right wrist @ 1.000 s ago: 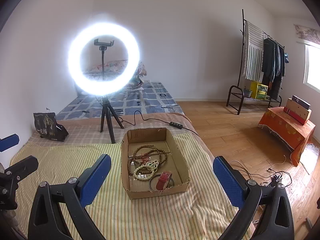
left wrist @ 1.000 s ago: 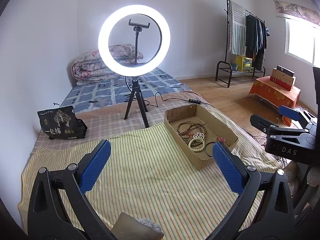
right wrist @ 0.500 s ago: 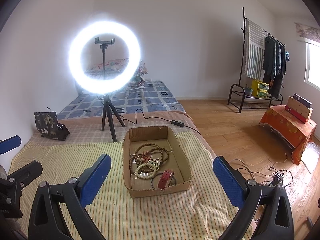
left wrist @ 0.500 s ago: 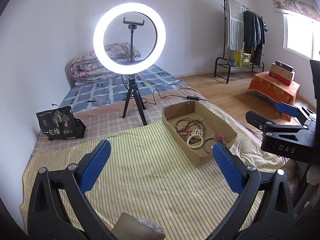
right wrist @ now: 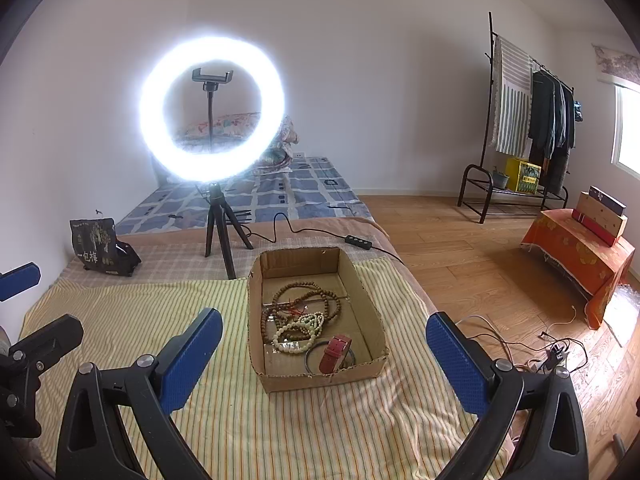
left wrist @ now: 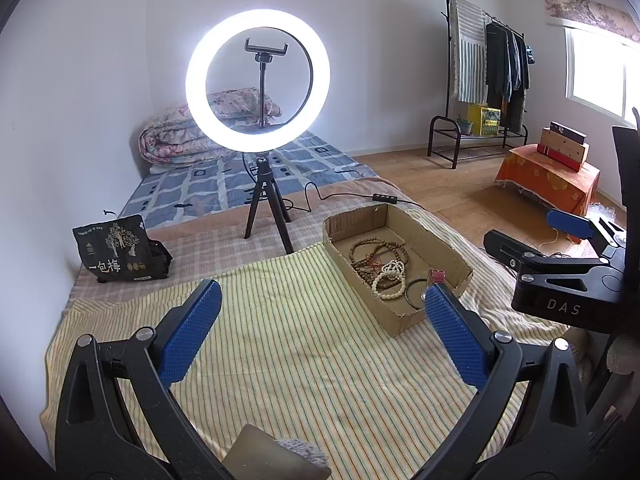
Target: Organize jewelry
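A shallow cardboard box (right wrist: 260, 292) lies on a yellow striped cloth (right wrist: 132, 312); it also shows in the left wrist view (left wrist: 448, 248). In it lie brown bead strands (right wrist: 306, 296), a white bead bracelet (right wrist: 298, 330), a red watch strap (right wrist: 335, 354) and a dark bangle (right wrist: 312, 360). My right gripper (right wrist: 324, 354) is open and empty, held above the box's near end. My left gripper (left wrist: 322, 322) is open and empty over the cloth, left of the box. The right gripper's body shows in the left wrist view (left wrist: 568, 280).
A lit ring light on a tripod (right wrist: 212, 108) stands behind the box, its cable (right wrist: 320, 234) trailing right. A black printed bag (right wrist: 100, 246) sits at the far left. A clothes rack (right wrist: 528, 120) and an orange-draped stand (right wrist: 576, 248) are on the wood floor at right.
Both grippers have shifted slightly; the box sits a little further left and lower in both views. Both stay open and empty. The jewelry has not moved.
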Demonstrator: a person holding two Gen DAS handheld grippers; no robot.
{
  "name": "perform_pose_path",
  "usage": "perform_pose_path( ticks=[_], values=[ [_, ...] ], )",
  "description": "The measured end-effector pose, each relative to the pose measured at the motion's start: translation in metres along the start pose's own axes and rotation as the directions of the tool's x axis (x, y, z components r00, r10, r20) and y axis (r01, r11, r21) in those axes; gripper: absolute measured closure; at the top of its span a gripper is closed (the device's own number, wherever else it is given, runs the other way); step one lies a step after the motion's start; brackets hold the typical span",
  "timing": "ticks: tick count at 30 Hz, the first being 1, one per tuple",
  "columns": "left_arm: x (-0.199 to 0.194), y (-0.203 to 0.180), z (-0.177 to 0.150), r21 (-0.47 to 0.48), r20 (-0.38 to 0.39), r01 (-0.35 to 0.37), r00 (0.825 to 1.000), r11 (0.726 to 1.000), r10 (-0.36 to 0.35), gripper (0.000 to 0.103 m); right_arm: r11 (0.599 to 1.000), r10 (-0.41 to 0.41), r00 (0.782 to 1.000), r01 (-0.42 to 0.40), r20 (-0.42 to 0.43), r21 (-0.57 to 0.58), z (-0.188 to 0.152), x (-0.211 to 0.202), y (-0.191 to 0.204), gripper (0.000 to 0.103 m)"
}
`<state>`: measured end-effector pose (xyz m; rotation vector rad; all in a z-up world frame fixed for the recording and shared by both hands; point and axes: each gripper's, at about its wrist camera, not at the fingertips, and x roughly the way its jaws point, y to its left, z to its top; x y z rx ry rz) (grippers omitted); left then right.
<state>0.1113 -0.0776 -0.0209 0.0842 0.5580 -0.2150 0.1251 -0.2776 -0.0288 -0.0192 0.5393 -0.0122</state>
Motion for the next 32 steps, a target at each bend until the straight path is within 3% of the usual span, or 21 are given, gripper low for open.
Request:
perform_pose_path(
  ticks=[17,32],
  values=[
    [-0.0007,-0.0011,0.0016,0.009,0.001,-0.006,1.0,1.0,0.006,0.0,1.0,0.007,1.0,-0.007,-0.008,-0.004,-0.0024,0.0004,0.0023,0.0],
    [-0.0063,-0.0006,0.0006,0.042,0.039,-0.071,0.997,0.997,0.069,0.0,1.0,0.012,1.0,-0.012,-0.023,-0.015,-0.0053,0.0025,0.006,0.0]
  ],
)
